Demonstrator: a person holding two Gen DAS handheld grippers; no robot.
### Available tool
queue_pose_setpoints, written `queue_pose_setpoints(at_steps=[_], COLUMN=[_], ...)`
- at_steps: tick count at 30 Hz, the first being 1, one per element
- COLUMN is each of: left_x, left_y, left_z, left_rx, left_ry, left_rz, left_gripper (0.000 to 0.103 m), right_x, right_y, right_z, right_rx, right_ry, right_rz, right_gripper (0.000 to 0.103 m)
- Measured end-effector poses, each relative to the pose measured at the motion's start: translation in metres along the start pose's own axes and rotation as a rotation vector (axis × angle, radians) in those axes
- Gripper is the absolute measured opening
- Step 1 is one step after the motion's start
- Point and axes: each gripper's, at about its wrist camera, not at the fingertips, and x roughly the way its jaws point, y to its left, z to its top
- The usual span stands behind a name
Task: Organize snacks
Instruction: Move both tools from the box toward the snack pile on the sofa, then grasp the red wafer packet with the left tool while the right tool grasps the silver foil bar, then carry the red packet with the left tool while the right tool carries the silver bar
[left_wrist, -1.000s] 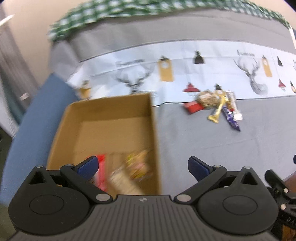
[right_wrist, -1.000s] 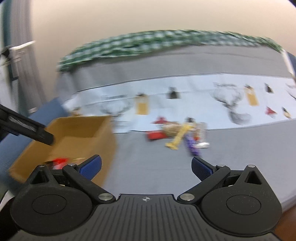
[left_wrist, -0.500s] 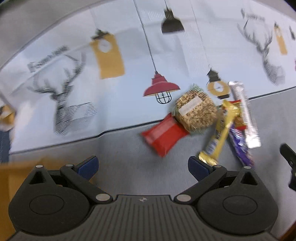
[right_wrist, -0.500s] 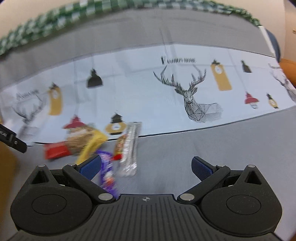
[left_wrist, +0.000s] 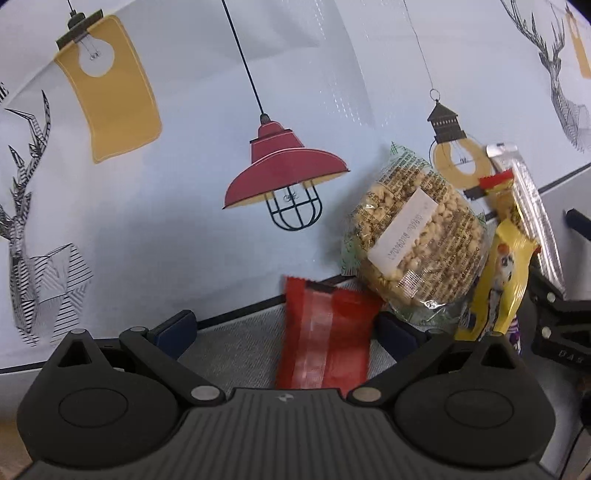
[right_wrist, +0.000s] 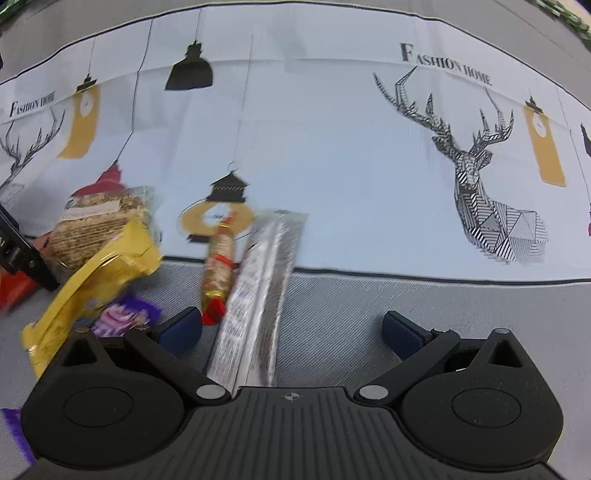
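The left gripper (left_wrist: 286, 326) hovered with fingers spread either side of a red snack packet (left_wrist: 325, 339) lying on the worktop (left_wrist: 229, 347). The right gripper (right_wrist: 291, 328), fingers likewise parted, hovered over a silver wrapper (right_wrist: 258, 295).

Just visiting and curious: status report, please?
Left gripper open over red packet. Right gripper open over silver packet. Nothing gripped; snacks crowded together.

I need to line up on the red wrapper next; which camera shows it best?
The left wrist view: the red wrapper lies sharp and nearly whole between the open left tool fingers, beside the round puffed-grain cake. The right wrist view shows only a blurred red sliver at its left edge.
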Motion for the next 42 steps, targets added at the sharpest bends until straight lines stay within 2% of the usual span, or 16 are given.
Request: queue_pose_setpoints(at_steps=[4, 5, 6, 7, 8, 10, 12, 15, 17, 22, 26, 30, 34, 42], left_x=[-0.003, -0.008, -0.014, -0.022, -0.027, -0.035, -0.044, -0.067, -0.091, -0.168, -0.236, -0.292, -0.340, -0.389], left_y=[0.001, 0.000, -0.001, -0.001, -0.001, 0.003, 0.005, 0.011, 0.017, 0.009, 0.009, 0.008, 0.012, 0.019], left_z=[-0.007, -0.012, -0.017, -0.022, -0.027, -0.039, -0.053, -0.071, -0.084, -0.107, -0.150, -0.204, -0.274, -0.410], left_rx=[0.009, 0.015, 0.011, 0.005, -0.003, -0.036, -0.043, -0.092, -0.123, -0.154, -0.174, -0.193, -0.213, -0.261], left_ry=[-0.033, -0.047, -0.059, -0.067, -0.056, -0.058, -0.066, -0.079, -0.103, -0.215, -0.313, -0.378, -0.417, -0.446], left_rz=[0.007, 0.001, -0.005, -0.012, -0.023, -0.034, -0.013, -0.029, -0.044, -0.073, -0.081, -0.059, 0.015, 0.103], left_gripper=[0.099, 0.088, 0.060, 0.048, 0.048, 0.047, 0.046, 0.046, 0.046, 0.046, 0.046, 0.046, 0.046, 0.046], right_x=[-0.002, -0.006, -0.009, -0.018, -0.025, -0.034, -0.045, -0.064, -0.083, -0.148, -0.217, -0.289, -0.360, -0.460], right_y=[-0.001, -0.001, 0.000, 0.001, 0.005, 0.015, 0.018, 0.010, 0.003, -0.004, 0.009, 0.034, 0.074, 0.155], right_z=[-0.004, -0.005, -0.006, -0.006, -0.006, -0.011, -0.017, -0.019, -0.019, -0.010, -0.005, -0.008, -0.016, -0.053], right_rx=[-0.024, -0.032, -0.038, -0.054, -0.079, -0.111, -0.103, 0.000, 0.065, 0.155, 0.181, 0.183, 0.158, 0.112], right_ry=[-0.030, -0.033, -0.039, -0.044, -0.045, -0.030, -0.021, 0.002, -0.017, -0.111, -0.203, -0.274, -0.328, -0.310], right_rz=[0.001, 0.003, 0.026, 0.032, 0.031, 0.019, 0.016, -0.005, -0.030, -0.062, -0.046, 0.011, 0.100, 0.315], right_gripper=[0.102, 0.094, 0.077, 0.063, 0.035, 0.030, 0.023, 0.019, 0.019, 0.019, 0.019, 0.019, 0.019, 0.019])
